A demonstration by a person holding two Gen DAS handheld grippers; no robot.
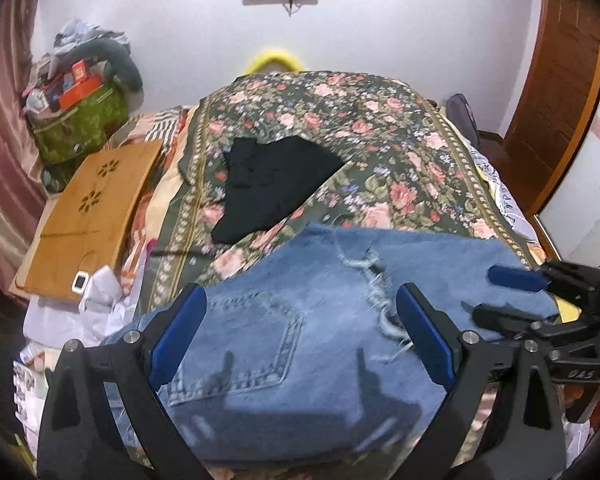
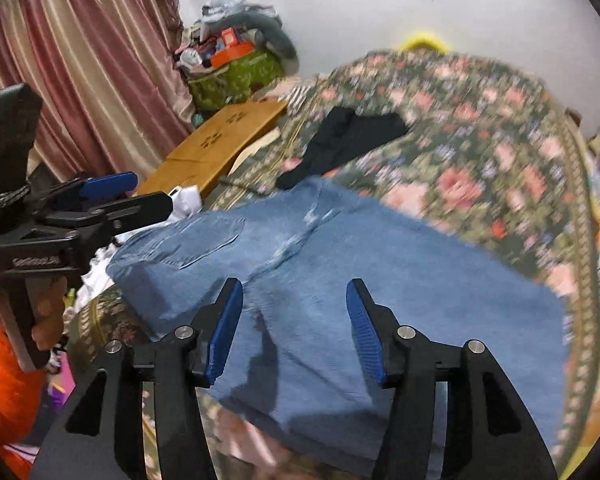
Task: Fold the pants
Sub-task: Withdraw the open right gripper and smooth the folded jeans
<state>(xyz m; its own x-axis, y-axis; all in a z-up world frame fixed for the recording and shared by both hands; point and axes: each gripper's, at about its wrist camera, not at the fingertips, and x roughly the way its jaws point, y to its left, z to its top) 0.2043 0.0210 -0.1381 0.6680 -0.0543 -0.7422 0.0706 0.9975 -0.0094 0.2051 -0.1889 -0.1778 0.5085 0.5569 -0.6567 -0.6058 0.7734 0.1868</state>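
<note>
Blue denim pants lie folded on the near end of a floral bedspread, back pocket up at the left and a frayed rip near the middle. My left gripper stands wide open just above them, nothing between its blue pads. From the right wrist view the pants spread out under my right gripper, whose jaws stand apart over the denim without pressing on it. That gripper shows at the right edge of the left wrist view, over the pants' right end. A hand holds the left gripper by the pants' left end.
A black garment lies on the bedspread beyond the pants. A wooden lap tray rests at the bed's left, with a piled green bag behind it. Pink curtains hang on the left, and a wooden door stands at the right.
</note>
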